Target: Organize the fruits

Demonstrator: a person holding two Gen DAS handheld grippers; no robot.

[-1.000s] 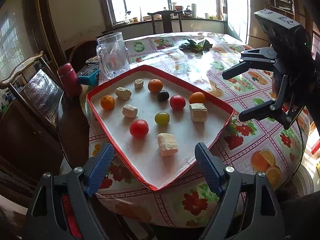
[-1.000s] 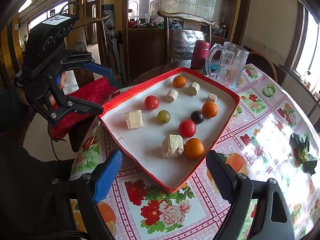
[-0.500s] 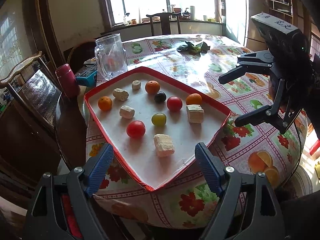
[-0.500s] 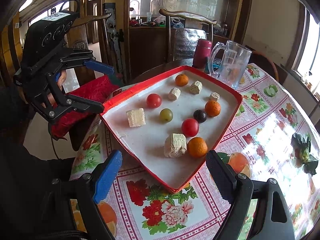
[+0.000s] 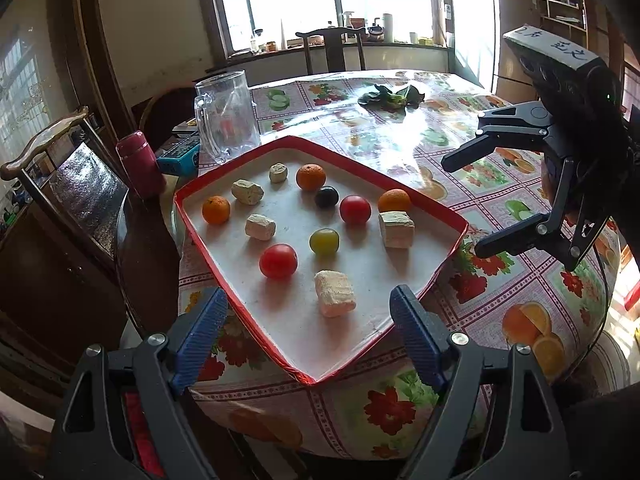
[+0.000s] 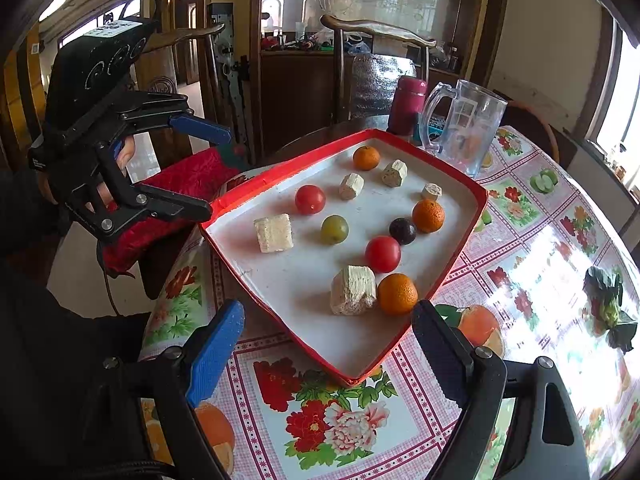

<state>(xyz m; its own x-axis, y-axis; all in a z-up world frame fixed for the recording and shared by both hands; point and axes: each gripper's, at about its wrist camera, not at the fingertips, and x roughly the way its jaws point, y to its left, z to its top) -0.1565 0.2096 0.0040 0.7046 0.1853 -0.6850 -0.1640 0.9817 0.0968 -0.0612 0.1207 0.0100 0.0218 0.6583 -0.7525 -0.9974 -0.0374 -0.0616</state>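
Observation:
A red-rimmed white tray (image 5: 440, 216) (image 6: 476, 216) lies on the flowered table. In it lie three oranges (image 5: 394, 201), two red tomatoes (image 5: 278, 261), a green fruit (image 5: 324, 241), a dark plum (image 5: 326, 196) and several pale cake blocks (image 5: 335, 293). My left gripper (image 5: 310, 336) is open and empty, just short of the tray's near corner; it also shows in the right wrist view (image 6: 208, 168). My right gripper (image 6: 326, 344) is open and empty at the tray's other side; it also shows in the left wrist view (image 5: 460, 204).
A clear glass mug (image 5: 226, 116) and a maroon flask (image 5: 140, 164) stand behind the tray. A teal box (image 5: 178, 156) lies between them. Dark green leaves (image 5: 390, 98) lie farther on the table. Wooden chairs (image 5: 60, 184) stand around the table.
Both grippers have drawn back slightly from the tray and stayed open. The fruit and blocks have not moved.

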